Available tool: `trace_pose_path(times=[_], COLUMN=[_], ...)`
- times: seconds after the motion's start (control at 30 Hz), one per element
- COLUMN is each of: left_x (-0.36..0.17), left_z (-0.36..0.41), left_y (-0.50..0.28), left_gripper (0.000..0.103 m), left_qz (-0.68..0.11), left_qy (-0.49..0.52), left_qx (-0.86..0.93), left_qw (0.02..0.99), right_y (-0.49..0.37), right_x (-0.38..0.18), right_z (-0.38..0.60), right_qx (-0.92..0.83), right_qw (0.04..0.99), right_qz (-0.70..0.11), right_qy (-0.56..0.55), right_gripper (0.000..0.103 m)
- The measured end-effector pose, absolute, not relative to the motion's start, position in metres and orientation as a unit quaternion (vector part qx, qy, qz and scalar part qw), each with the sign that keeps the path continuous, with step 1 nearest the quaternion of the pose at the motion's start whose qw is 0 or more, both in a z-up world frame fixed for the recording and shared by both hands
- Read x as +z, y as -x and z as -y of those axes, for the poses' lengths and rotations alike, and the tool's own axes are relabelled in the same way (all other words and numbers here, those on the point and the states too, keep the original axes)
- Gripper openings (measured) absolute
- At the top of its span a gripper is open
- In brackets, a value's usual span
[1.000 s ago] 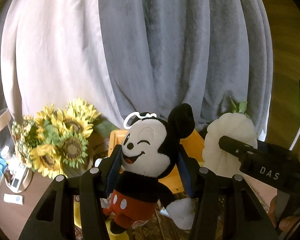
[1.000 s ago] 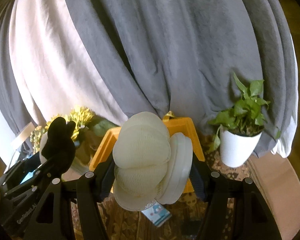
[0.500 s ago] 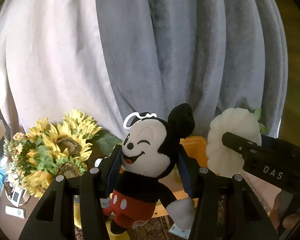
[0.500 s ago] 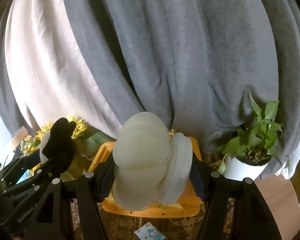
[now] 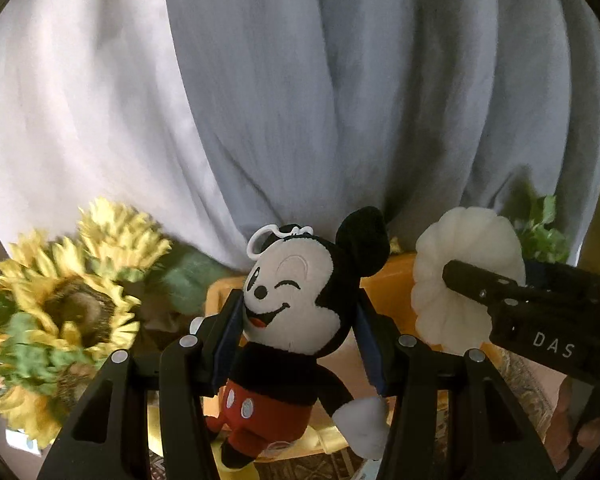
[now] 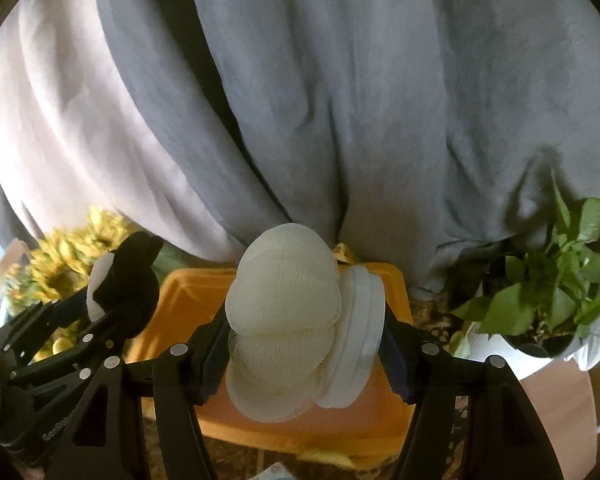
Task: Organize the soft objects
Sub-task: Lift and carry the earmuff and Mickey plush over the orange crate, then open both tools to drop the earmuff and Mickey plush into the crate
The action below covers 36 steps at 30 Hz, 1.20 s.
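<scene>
Left wrist view has the mouse plush (image 5: 296, 320) front and centre, clamped at the head between the two pads of the left gripper (image 5: 298, 336), body and red shorts dangling below. Over on the right wrist view, the right gripper (image 6: 304, 344) is clenched on a bundle of white netted pads (image 6: 288, 328) with a flat white disc pressed against its right side. Both soft things are up in the air, off the bench.

What has changed in the last second: the orange bin (image 6: 284, 420) has swung in much closer and now sits right under and behind both loads, where a moment ago it stood further off, and the sunflowers (image 5: 72, 308) loom larger and blurred on the left. Both hands are travelling together toward that bin, so the drop-off looks close, though neither load is clearly over the opening yet.

Room to move: the bin's near rim lies just below the netted bundle, its floor looks bare and open. The sunflowers crowd the left flank, the potted plant (image 6: 548, 292) guards the right, and the grey curtain (image 6: 340, 100) hangs close behind. The two grippers ride side by side, near each other, so a staggered release seems safest.
</scene>
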<state>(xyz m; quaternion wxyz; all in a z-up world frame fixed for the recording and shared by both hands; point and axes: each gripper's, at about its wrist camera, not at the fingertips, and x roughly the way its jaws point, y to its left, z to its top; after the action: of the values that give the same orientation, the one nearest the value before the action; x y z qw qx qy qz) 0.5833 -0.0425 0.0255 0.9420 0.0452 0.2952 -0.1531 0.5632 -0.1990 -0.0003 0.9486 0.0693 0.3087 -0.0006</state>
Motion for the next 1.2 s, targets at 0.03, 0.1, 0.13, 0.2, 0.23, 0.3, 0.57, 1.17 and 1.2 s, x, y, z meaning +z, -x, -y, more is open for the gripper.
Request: trace_pose_path(times=[0.03,0.1,0.13,0.2,0.23,0.3,0.57,1.17,1.2], left_x=[0.02,0.012,0.006,-0.004,-0.009,-0.02,-0.052,-0.06,-0.058], left_z=[0.045,0.047,0.049,0.052,0.053,0.058,0.071,0.065,0.063], left_y=[-0.591,-0.601,-0.607,-0.617,-0.62,-0.629,-0.651,-0.65,-0.649], left_gripper=[0.052,0.052,0.052,0.052,0.052,0.052,0.053,0.082,0.082], left_qz=[-0.307,-0.322,-0.331,-0.344,-0.351,-0.367,-0.411,-0.43,-0.427], left_qy=[-0.047,-0.05,-0.054,-0.06,-0.062,-0.064,-0.074,-0.063,-0.063], left_qx=[-0.153,-0.155,-0.154,-0.154,-0.155,-0.158,-0.172,-0.16,-0.156], left_qw=[0.938,0.933,0.93,0.924,0.921,0.915,0.892,0.887,0.888], right_y=[-0.57,-0.58,-0.586,-0.597,-0.603,-0.61,-0.628,-0.606,-0.602], right_x=[-0.006,-0.014,-0.02,-0.032,-0.039,-0.049,-0.081,-0.056,-0.054], right_z=[0.2,0.202,0.203,0.205,0.206,0.208,0.217,0.225,0.225], right_qx=[-0.002,0.0,-0.001,0.0,0.002,0.005,0.003,-0.024,-0.027], right_qw=[0.945,0.94,0.936,0.928,0.923,0.916,0.892,0.904,0.905], right_qz=[-0.32,-0.336,-0.347,-0.368,-0.379,-0.397,-0.447,-0.423,-0.419], right_qy=[-0.068,-0.064,-0.064,-0.063,-0.065,-0.065,-0.07,-0.062,-0.061], right_gripper=[0.066,0.066,0.066,0.066,0.066,0.066,0.066,0.074,0.074])
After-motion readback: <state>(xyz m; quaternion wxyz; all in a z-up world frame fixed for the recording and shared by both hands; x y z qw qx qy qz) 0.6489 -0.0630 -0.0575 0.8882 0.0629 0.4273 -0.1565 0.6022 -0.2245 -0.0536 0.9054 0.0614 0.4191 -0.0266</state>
